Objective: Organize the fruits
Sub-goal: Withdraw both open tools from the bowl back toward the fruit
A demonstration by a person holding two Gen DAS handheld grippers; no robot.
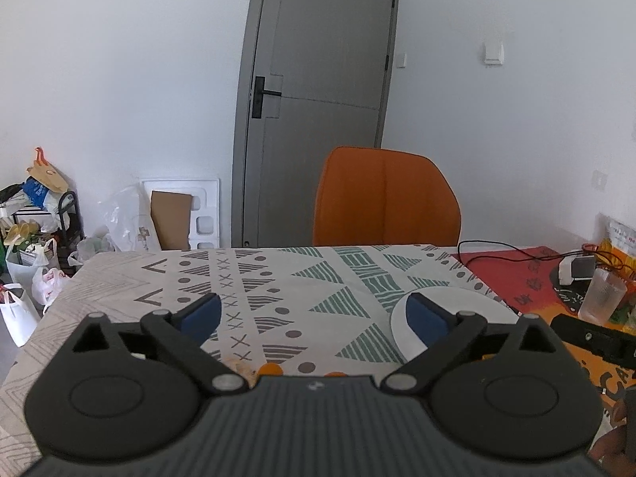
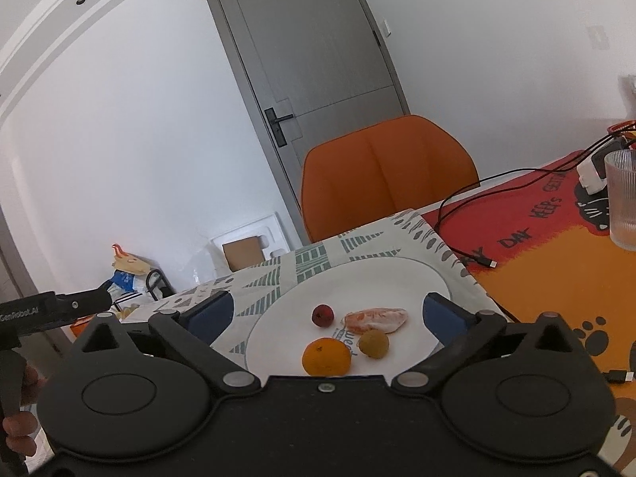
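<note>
A: What is seen at the far left?

B: Bags (image 1: 24, 274) are piled on the floor by the wall, off the bench's (image 1: 119, 274) left edge. The bench is covered by a patterned cloth (image 1: 278, 278).

A: And the left gripper (image 1: 314, 314)?

B: Its fingers (image 1: 202, 312) are spread wide over the cloth, and nothing is held between them. An orange scrap (image 1: 269, 369) is half hidden just behind its body (what it is cannot be told).

A: Where is the fruit?

B: On the white plate (image 2: 389, 278), which is viewed between the right gripper's (image 2: 328, 312) fingers (image 2: 439, 312). From left to right: a small dark red fruit (image 2: 322, 315), an orange (image 2: 326, 357) nearer the camera, a yellow-green fruit (image 2: 373, 343) just beside it, and a peeled segment (image 2: 375, 319) behind that one. All four are lying on the plate, apart from the fingers.

A: So the right gripper is empty?

B: Yes, its fingers are held wide apart and nothing is gripped.

A: Further right?

B: An orange chair (image 2: 387, 175) is set behind the bench, with a grey door (image 2: 314, 59) beyond. A red and orange mat (image 2: 536, 238) is laid right of the cloth, crossed by a black cable (image 2: 469, 194). A ribbed glass (image 2: 622, 198) is standing on the mat at the far right.
</note>
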